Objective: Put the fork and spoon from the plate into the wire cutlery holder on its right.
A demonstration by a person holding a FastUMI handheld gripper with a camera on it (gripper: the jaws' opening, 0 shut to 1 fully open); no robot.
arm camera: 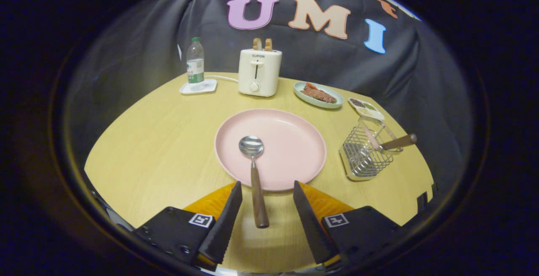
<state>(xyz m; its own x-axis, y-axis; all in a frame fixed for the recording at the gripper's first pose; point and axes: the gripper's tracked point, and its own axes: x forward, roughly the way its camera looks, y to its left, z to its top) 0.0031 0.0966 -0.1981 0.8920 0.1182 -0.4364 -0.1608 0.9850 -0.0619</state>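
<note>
Showing one spoon (254,171) | one plate (290,145) | hand-held gripper (267,194) parted

Bench (160,149), pale wood, carrying plate (290,149), holder (365,155), toaster (259,72), food dish (318,95), small tray (366,108), bottle's coaster (198,86).

The toaster (259,72) front bears the brand "SUPOR".

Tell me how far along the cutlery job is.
About halfway. Done: one wooden-handled utensil, presumably the fork, already leans in the wire holder. In hand: nothing yet; the tongs are open, with the spoon handle between the fingers, its bowl on the pink plate. Left: grip the spoon and put it in the holder.
</note>
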